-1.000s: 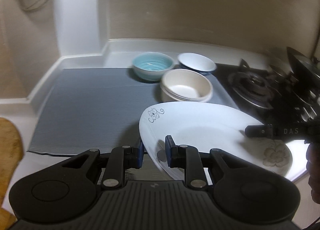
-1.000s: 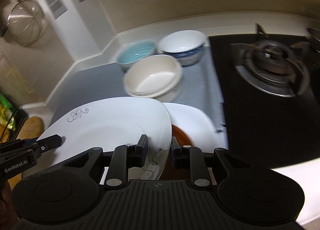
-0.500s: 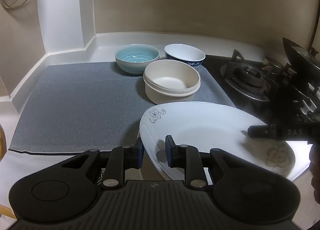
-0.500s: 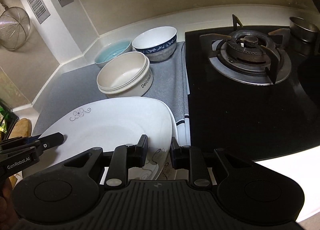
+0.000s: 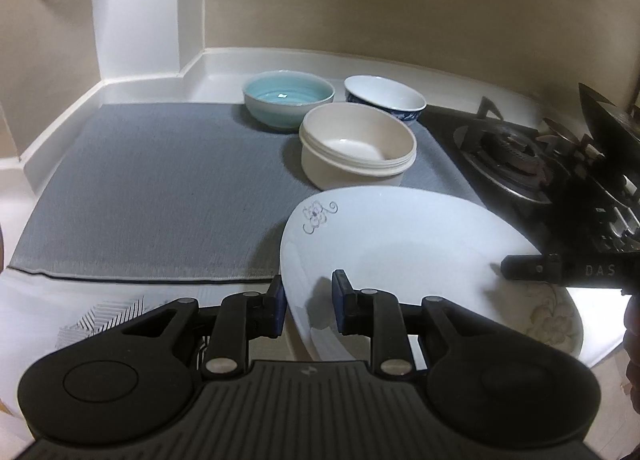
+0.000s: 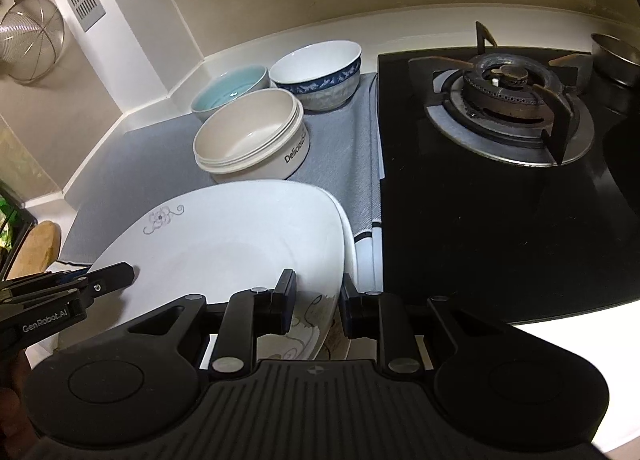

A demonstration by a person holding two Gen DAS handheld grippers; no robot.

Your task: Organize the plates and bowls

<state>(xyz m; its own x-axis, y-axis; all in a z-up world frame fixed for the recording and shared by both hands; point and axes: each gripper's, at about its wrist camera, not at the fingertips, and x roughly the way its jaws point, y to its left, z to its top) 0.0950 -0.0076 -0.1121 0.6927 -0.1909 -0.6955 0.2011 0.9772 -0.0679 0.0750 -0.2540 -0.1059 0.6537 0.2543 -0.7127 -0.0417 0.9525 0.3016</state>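
1. Your left gripper point(image 5: 308, 302) points forward and downward, jaws narrowly parted around a plate rim.
2. Your right gripper point(image 6: 318, 300) matches that pose on the opposite rim.

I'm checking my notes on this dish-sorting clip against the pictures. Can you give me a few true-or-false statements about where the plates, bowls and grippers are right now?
1. Both grippers hold the same white plate. True: the left gripper and the right gripper each clamp its rim, on opposite sides.
2. Three bowls stand on the grey mat. True: a blue bowl, a blue-patterned bowl and a cream bowl.
3. The cream bowl is stacked inside the blue bowl. False: it stands beside it on the mat.
4. The white plate rests on the stove burner. False: it is over the counter's front, above another plate.
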